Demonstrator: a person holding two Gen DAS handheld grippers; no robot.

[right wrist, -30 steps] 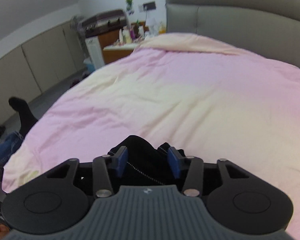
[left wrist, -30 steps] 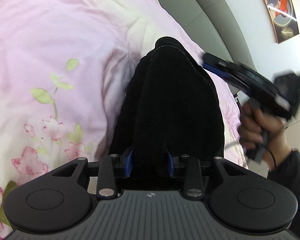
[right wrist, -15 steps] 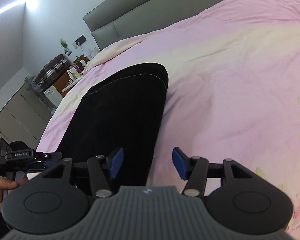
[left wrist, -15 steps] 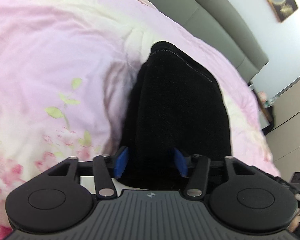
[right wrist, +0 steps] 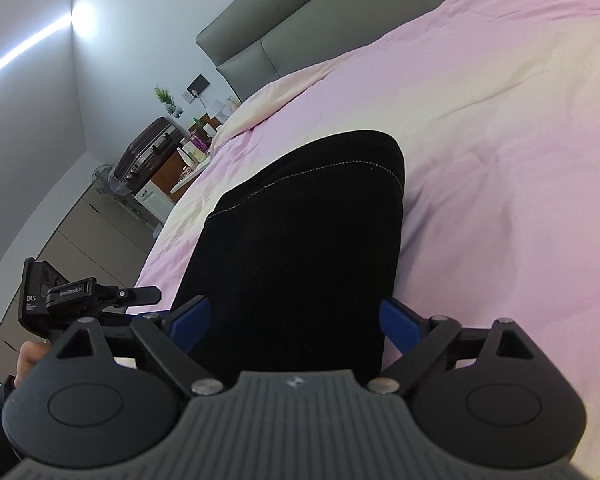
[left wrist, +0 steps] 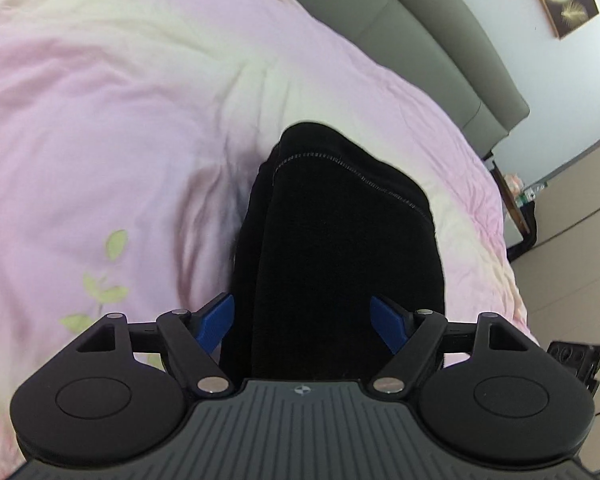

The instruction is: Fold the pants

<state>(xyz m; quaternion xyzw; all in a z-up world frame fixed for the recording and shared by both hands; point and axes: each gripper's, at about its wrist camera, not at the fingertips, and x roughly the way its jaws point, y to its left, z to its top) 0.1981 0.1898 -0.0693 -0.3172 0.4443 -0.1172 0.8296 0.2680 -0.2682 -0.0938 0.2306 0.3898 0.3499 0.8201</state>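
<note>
Your left hand-held gripper (left wrist: 302,322) has its blue fingers (left wrist: 216,318) spread wide on either side of the folded black knit pants (left wrist: 340,248), gripping nothing. Your right hand-held gripper (right wrist: 294,322) is equally wide apart, its blue pads (right wrist: 400,322) flanking the same cloth without pinching it. The pants lie as a long doubled strip on the pink floral quilt (left wrist: 100,140) of the bed, stitched hem at the far end, near the grey padded headboard (right wrist: 300,44).
</note>
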